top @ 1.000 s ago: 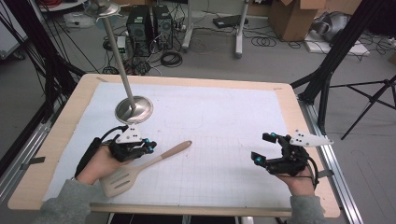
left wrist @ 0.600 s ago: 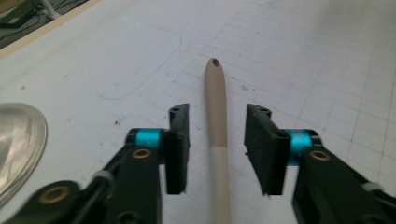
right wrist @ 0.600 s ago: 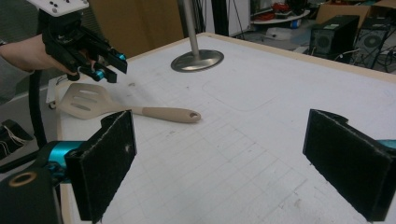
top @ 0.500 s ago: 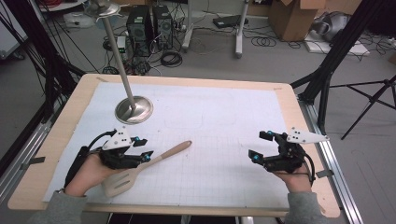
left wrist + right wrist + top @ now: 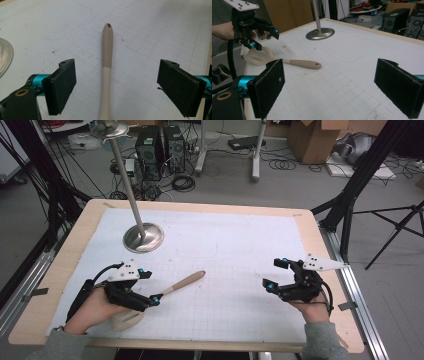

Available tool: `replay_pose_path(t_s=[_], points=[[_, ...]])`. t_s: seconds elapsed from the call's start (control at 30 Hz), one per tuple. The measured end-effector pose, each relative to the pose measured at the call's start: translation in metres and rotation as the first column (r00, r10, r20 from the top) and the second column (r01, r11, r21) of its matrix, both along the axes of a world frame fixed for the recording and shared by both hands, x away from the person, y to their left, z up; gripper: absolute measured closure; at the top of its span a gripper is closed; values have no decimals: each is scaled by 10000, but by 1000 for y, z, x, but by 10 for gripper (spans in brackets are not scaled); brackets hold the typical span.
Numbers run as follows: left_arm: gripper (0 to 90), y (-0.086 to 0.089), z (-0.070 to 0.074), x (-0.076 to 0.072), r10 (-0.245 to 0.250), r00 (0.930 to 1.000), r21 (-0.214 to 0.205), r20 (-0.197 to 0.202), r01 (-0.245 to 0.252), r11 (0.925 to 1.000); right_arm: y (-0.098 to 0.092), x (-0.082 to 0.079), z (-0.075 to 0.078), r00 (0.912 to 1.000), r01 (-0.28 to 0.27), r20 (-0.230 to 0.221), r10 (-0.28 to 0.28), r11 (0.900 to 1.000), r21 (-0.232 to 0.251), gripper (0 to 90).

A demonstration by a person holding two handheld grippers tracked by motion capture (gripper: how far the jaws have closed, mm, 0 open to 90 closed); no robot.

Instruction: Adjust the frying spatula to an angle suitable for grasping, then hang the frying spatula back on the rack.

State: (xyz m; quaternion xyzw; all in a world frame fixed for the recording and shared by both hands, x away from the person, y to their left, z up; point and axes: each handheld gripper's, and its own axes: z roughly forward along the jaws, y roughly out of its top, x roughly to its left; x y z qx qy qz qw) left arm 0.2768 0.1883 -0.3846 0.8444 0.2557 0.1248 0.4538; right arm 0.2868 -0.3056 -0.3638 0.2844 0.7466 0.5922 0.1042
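Note:
A beige spatula lies flat on the white gridded mat, its handle pointing up and right and its slotted blade under the left hand. My left gripper straddles the handle near the blade. Its jaws have just been opening and now stand wide. In the left gripper view the spatula handle runs up between the pads, touching neither. My right gripper hovers at the right of the mat, open, with nothing between its jaws. The right gripper view shows the spatula and the left gripper farther off.
A metal stand with a round base and a tall slanted pole rises at the back left of the mat. The wooden table edge frames the mat. Computers, cables and boxes lie on the floor beyond the table.
The left gripper's jaws went from shut on the spatula handle to wide open, and the hand drew back slightly toward the left. The spatula stays on the mat. The right gripper held still.

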Motion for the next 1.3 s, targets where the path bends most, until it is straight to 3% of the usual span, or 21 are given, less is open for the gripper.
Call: replay_pose_path(t_s=[0.27, 0.37, 0.57, 1.03, 1.3], points=[[165, 3, -2, -3, 187, 9997, -22, 158, -186, 9998, 4, 3, 0, 10000, -74, -45, 74, 10000, -61, 86], [165, 5, -3, -2, 299, 9995, -325, -29, -300, 9990, 6, 5, 0, 9999, -141, -32, 141, 9999, -83, 86], [171, 3, -5, -3, 582, 9983, 89, 74, -582, 9983, 6, 6, -1, 9999, -142, -32, 142, 9999, -58, 86], [184, -1, -9, -2, 501, 9985, 813, 213, -517, 9953, 7, 5, -1, 9998, -201, -82, 200, 9997, -120, 86], [225, -5, -15, -1, 349, 9994, 1319, -26, -342, 9907, 7, 6, -1, 9998, -218, -44, 218, 9997, -120, 86]])
